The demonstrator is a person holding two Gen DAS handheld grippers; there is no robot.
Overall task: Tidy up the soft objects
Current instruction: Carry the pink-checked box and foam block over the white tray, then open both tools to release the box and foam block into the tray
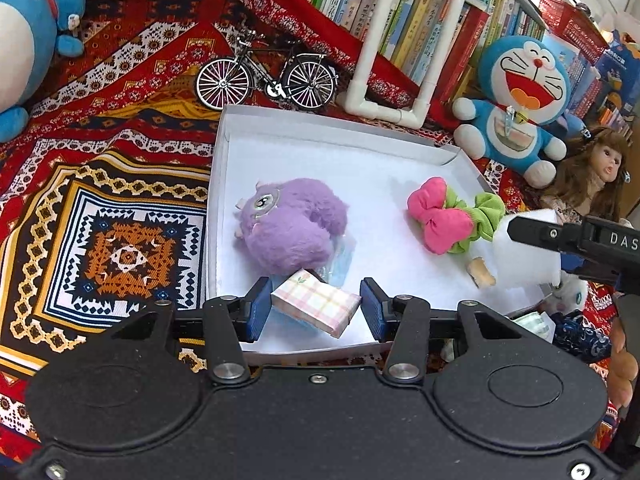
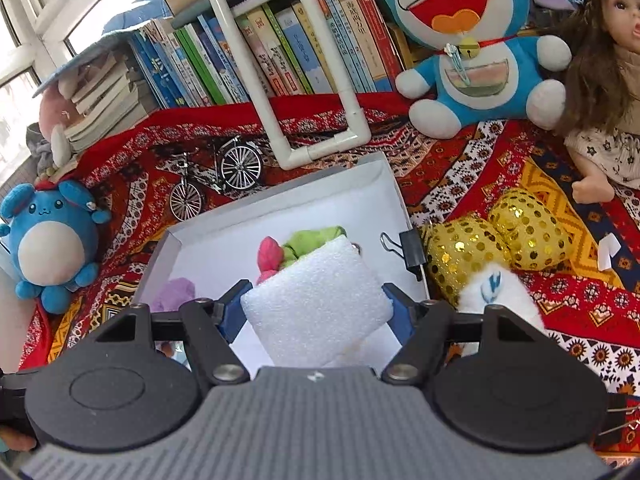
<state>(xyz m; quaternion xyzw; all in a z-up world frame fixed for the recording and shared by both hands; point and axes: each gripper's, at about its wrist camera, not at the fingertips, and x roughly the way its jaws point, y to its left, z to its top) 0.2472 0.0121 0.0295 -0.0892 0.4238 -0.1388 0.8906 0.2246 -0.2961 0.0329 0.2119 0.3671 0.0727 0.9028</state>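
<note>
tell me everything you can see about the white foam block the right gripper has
The white foam block is a thick rectangular slab with a fine bubbly, sponge-like surface and soft rounded corners. It sits tilted between the right gripper's blue jaws, which press its two sides. It hangs over the near end of the white tray, hiding part of the pink and green fabric piece behind it.

small metal model bicycle (image 1: 266, 76) stands upright on red patterned woven cloth (image 1: 120, 184). white plastic pipe frame (image 1: 394, 40) just right of bicycle, leaning on row of upright books (image 1: 420, 12). big blue-and-white cat plush (image 1: 516, 104) sits further right of bicycle. brown-haired doll (image 1: 596, 172) beyond plush. black binder clip (image 2: 410, 246) near plush.
</note>
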